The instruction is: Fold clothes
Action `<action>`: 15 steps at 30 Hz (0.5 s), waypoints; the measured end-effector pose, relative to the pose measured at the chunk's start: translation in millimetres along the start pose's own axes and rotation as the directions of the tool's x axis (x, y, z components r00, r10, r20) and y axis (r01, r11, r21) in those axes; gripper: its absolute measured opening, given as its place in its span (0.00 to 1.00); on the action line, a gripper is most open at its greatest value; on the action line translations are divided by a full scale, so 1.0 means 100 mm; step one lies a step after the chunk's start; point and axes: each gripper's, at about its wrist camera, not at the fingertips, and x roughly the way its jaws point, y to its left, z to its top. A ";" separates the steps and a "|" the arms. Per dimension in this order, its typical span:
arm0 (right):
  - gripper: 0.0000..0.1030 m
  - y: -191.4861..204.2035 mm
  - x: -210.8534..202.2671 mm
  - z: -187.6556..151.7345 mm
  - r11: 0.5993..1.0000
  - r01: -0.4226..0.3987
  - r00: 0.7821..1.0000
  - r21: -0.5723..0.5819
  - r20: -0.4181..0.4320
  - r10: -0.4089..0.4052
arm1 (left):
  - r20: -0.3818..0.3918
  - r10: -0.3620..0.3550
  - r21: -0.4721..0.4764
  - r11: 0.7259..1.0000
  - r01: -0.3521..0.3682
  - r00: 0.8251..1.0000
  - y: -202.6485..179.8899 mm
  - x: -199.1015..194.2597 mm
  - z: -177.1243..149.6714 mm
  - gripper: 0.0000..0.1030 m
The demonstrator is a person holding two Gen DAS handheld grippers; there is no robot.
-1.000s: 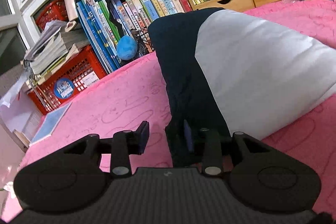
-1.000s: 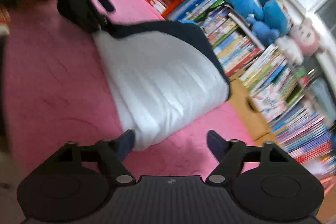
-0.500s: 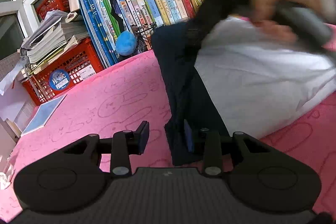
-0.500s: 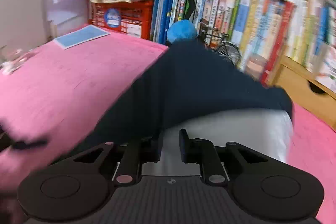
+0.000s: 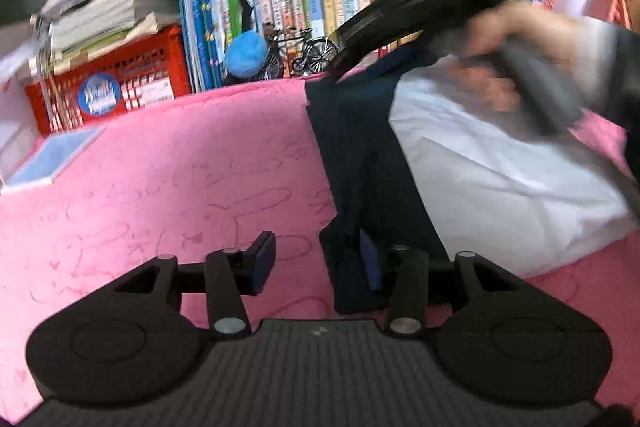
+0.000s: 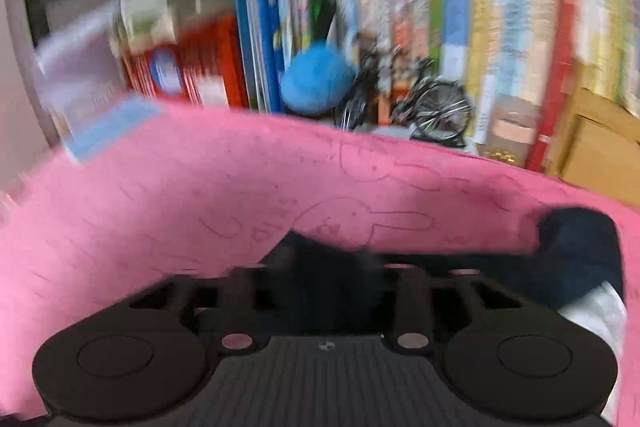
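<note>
The navy and white garment (image 5: 460, 163) lay on the pink bed (image 5: 160, 187). The left gripper (image 5: 316, 259) was opening, its dark hem corner between the jaws; the right gripper (image 6: 320, 279) was opening too, navy cloth there. I feared both edges could slip out and the fold collapse.

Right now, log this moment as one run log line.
task: fold clothes | left gripper: jaws opening, navy sleeve edge between | right gripper: jaws opening over navy cloth, blurred | surface: pink bedspread

The left gripper (image 5: 316, 261) is matte black with round lobes, silver pivot screws and blue pads (image 5: 265, 259). A grey sleeve (image 5: 600, 39) covers the wrist
</note>
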 end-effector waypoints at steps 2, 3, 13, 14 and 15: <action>0.66 -0.08 -0.45 -0.11 0.999 -0.048 0.996 0.017 0.077 0.046 | -0.002 0.006 -0.004 1.000 -0.006 1.000 0.00 0.00 0.00 0.48; 0.66 -0.11 -0.67 -0.20 0.998 -0.055 0.993 0.008 0.107 0.054 | -0.002 0.008 -0.006 1.000 -0.008 1.000 0.01 0.00 0.00 0.48; 0.53 -0.25 -1.75 -1.55 0.999 0.004 0.998 -0.053 0.057 -0.001 | -0.016 0.087 0.007 0.996 -0.087 0.996 -0.02 0.02 0.04 0.69; 0.54 -0.21 -1.79 -1.65 0.997 0.028 0.997 -0.071 0.067 -0.023 | -0.026 0.111 0.013 0.994 -0.111 0.993 -0.02 0.03 0.06 0.77; 0.56 -0.18 -1.83 -1.76 0.995 0.052 0.996 -0.089 0.077 -0.045 | -0.044 0.135 0.020 0.991 -0.134 0.990 -0.03 0.00 0.15 0.77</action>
